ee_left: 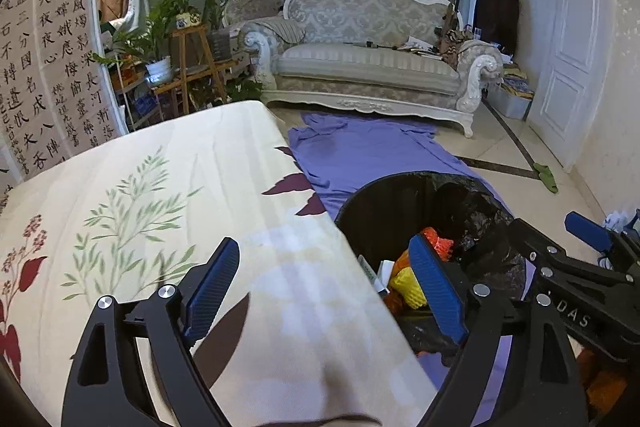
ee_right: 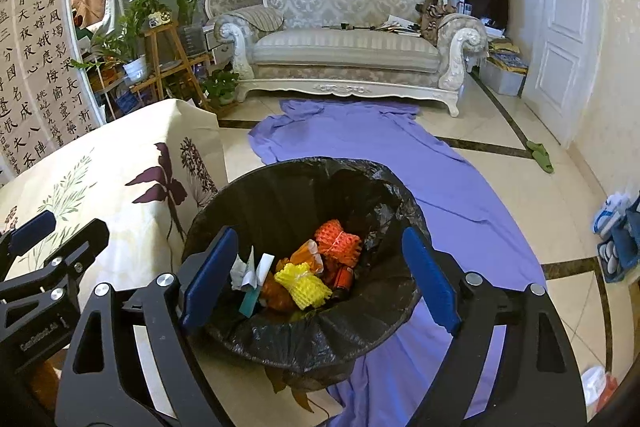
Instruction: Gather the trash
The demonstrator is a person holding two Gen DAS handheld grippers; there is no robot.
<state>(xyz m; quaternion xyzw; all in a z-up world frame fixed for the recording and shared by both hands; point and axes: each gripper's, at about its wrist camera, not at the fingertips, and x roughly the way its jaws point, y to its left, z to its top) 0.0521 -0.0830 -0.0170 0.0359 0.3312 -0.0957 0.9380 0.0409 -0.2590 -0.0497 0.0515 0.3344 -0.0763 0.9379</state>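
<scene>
Landmark: round black bin lined with a crinkled black plastic bag, standing on the front part of a purple cloth spread over the tiled floor.

Right gripper hangs right above the bin mouth, blue ribbed fingers spread wide, nothing between them.

Left gripper is just left of the bin, straddling its near-left rim: one finger over the table, the other over the bin mouth. Jaws wide apart, empty.

Trash sits at the bin bottom: orange foam net sleeve, yellow foam net sleeve, crumpled white paper scraps, a small red can-like item, partly buried.

Left of the bin, touching or nearly touching its rim: table under a cream cloth printed with green leaves and maroon flowers. Table edge runs diagonally past the bin.

Beyond the bin the purple cloth runs open to a carved white sofa with grey patterned upholstery. Bare glossy tile to the bin's right; green slippers well off near the white door.
</scene>
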